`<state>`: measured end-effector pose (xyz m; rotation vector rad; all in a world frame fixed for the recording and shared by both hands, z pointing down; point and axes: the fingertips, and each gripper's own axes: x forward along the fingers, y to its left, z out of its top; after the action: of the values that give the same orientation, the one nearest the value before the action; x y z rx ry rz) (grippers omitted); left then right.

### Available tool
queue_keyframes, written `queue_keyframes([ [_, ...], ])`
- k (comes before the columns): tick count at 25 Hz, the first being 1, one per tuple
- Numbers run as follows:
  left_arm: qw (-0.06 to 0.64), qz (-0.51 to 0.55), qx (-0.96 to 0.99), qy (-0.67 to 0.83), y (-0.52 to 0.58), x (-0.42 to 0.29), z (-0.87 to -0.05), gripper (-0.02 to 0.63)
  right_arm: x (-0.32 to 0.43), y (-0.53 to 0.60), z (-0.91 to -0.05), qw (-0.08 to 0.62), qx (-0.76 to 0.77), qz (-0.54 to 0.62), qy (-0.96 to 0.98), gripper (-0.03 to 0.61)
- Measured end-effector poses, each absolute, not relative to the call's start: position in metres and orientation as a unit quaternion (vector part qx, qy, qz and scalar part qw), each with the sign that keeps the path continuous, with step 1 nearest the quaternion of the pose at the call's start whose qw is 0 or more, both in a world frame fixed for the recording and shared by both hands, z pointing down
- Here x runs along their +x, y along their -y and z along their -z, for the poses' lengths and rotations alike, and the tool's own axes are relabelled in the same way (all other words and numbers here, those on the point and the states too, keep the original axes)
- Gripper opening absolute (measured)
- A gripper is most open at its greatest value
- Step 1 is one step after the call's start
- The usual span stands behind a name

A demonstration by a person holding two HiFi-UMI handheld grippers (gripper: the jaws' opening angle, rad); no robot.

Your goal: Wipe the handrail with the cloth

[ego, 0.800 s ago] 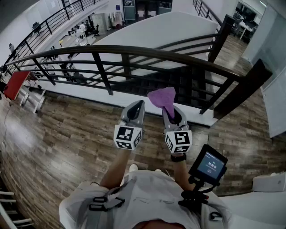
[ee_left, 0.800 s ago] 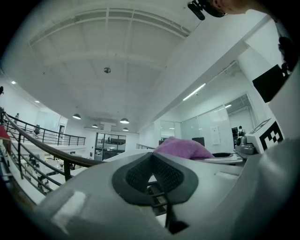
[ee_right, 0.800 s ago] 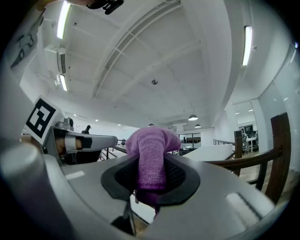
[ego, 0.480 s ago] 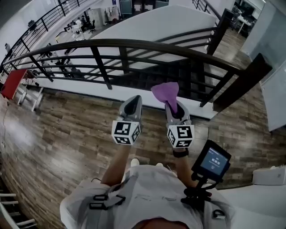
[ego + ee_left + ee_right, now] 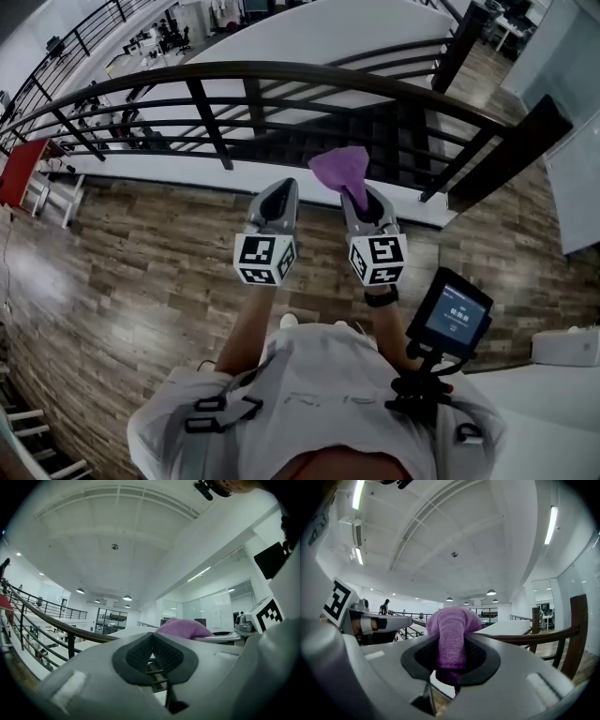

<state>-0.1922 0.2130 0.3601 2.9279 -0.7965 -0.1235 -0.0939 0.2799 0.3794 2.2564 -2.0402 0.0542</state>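
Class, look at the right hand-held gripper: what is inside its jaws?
A purple cloth is pinched between the jaws of the right hand-held gripper, with its bunched end sticking out beyond them. The gripper itself covers how far the cloth runs down inside.

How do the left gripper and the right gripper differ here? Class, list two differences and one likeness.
The left gripper holds nothing; the right gripper clamps the purple cloth. The left gripper's pads meet, while the right gripper's pads are parted by the purple cloth. Both point toward the handrail, short of it.
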Motion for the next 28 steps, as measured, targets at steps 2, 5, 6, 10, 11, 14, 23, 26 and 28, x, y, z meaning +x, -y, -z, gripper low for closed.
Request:
queue_keyframes([
  [2,0.05,0.044,0.962,0.266,-0.204,-0.199,-0.358,0.0,-0.101,-0.269,-0.378,0.055,0.737,-0.015,0.673,0.086],
  [5,0.043,0.047,0.962,0.266,-0.198,-0.212,-0.353,-0.002,-0.113,-0.259,-0.373,0.055,0.74,-0.009,0.671,0.086],
  [6,0.042,0.047,0.962,0.265,-0.195,-0.215,-0.353,-0.001,-0.116,-0.255,-0.371,0.054,0.742,-0.007,0.668,0.086],
  [10,0.04,0.044,0.964,0.259,-0.186,-0.232,-0.356,-0.002,-0.131,-0.243,-0.368,0.052,0.75,0.003,0.659,0.086],
  [11,0.039,0.044,0.964,0.258,-0.185,-0.238,-0.356,0.0,-0.137,-0.241,-0.367,0.055,0.752,0.009,0.657,0.086],
  [14,0.043,0.044,0.965,0.256,-0.183,-0.253,-0.36,-0.002,-0.155,-0.239,-0.373,0.08,0.749,0.015,0.658,0.086],
  [23,0.066,0.04,0.959,0.274,-0.145,-0.257,-0.381,-0.002,-0.172,-0.202,-0.388,0.095,0.73,0.01,0.676,0.087],
  [26,0.071,0.047,0.95,0.302,-0.108,-0.246,-0.385,-0.001,-0.155,-0.17,-0.391,0.089,0.718,0.018,0.69,0.087],
  [28,0.069,0.047,0.947,0.311,-0.096,-0.243,-0.387,-0.002,-0.147,-0.157,-0.391,0.079,0.71,0.022,0.7,0.086],
])
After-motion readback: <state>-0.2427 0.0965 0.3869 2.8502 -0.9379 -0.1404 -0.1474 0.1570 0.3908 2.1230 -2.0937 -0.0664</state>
